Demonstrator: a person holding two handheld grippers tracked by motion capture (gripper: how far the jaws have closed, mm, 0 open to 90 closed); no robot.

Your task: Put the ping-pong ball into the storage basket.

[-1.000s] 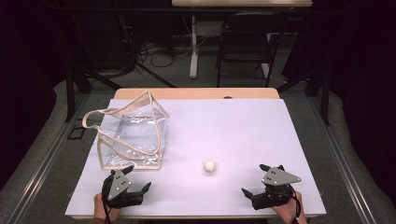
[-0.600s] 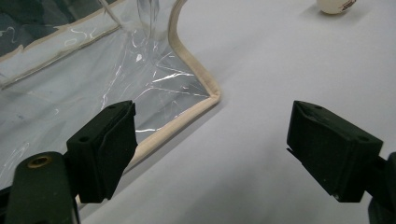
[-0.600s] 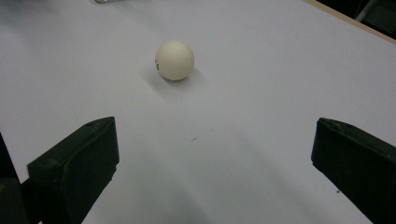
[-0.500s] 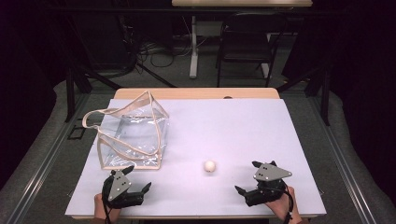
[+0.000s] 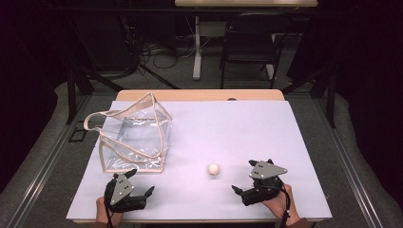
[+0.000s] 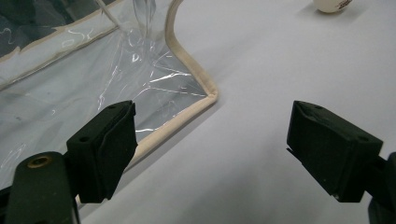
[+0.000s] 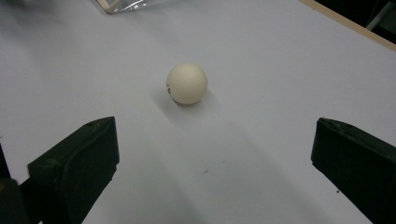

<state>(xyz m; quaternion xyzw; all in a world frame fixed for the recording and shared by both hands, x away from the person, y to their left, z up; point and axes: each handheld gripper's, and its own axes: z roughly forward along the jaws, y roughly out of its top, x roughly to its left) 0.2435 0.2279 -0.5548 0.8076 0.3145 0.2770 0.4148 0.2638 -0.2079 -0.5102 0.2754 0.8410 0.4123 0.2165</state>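
Right tool (image 5: pixel 247 189): jaws spread wide apart, nothing between them and nothing touched; it sits low over the near right part of the worktop (image 5: pixel 247 128), held by the person's right hand (image 5: pixel 280 202) at the front edge, its grey three-cornered plate on top. In the right gripper view the two black jaws stand at the far left and far right of the frame, and the white ball (image 7: pixel 187 83) lies ahead of them, roughly centred in the gap but clear of both, resting on the pale worktop surface with a small dark mark on its left side. In the high view the ball (image 5: pixel 214 169) lies just left of the right tool, between the two tools and nearer the right one. Left tool (image 5: pixel 138 183): jaws likewise wide apart, gripping nothing; it is held by the left hand (image 5: pixel 102 209) at the near left edge. In the left gripper view its left jaw stands over the near edge of the clear plastic bag (image 6: pixel 93 79), by the beige-trimmed bottom corner; contact cannot be confirmed. The right jaw stands over bare worktop. The bag (image 5: pixel 135 137) stands on the left half of the worktop, mouth upward, beige handles raised and leaning, just beyond the left tool and well apart from the ball.
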